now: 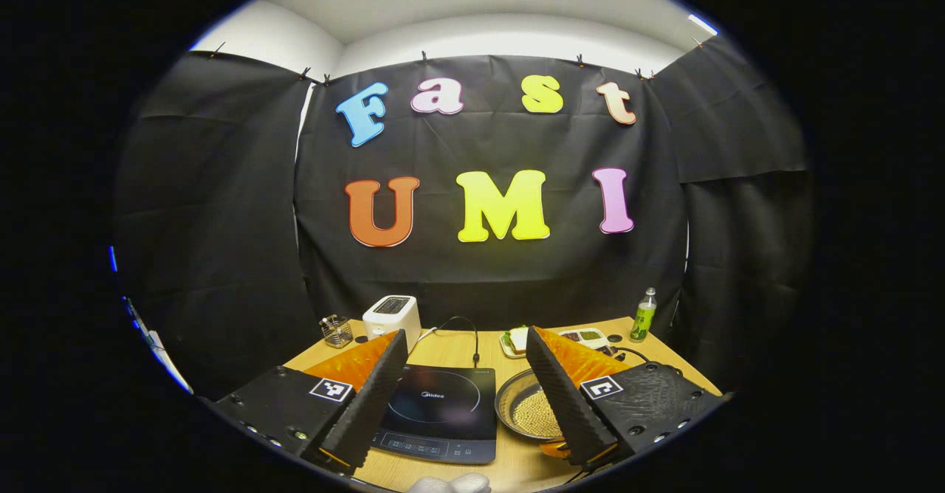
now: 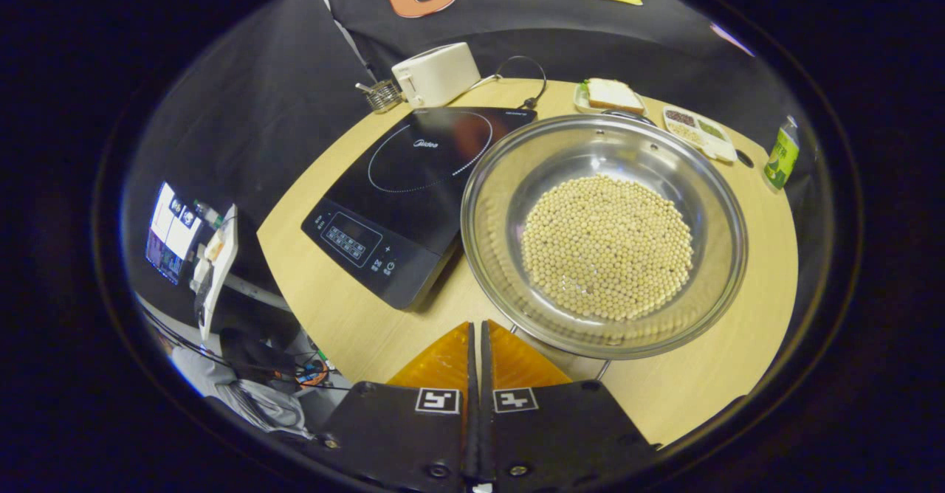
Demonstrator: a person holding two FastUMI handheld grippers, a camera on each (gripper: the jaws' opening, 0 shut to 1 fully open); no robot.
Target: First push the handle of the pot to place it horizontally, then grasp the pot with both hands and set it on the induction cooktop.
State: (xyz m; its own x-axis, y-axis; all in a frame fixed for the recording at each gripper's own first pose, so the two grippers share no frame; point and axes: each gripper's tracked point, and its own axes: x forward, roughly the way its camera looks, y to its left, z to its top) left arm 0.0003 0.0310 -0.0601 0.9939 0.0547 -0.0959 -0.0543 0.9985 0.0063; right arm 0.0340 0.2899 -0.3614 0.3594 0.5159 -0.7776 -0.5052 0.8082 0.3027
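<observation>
A steel pot (image 2: 517, 161) holding pale round beans (image 2: 605, 246) stands on the wooden table, right of the black induction cooktop (image 2: 413, 183) and touching its edge. A thin wire handle (image 2: 568, 354) sticks out under the pot's near rim. My right gripper (image 2: 477, 327) is shut with nothing in it, its tips just short of the near rim and left of the handle. In the left gripper view my left gripper (image 1: 466, 334) hangs open above the table, with the cooktop (image 1: 443, 404) between its fingers and the pot (image 1: 517, 404) partly hidden behind the right finger.
At the back of the table stand a white toaster (image 2: 435, 72), a small wire basket (image 2: 382, 94), a plate with a sandwich (image 2: 613, 94), a compartment tray (image 2: 698, 131) and a green bottle (image 2: 782, 157). The cooktop's cable (image 2: 528, 72) loops behind it. Screens and cables sit beyond the table's left edge.
</observation>
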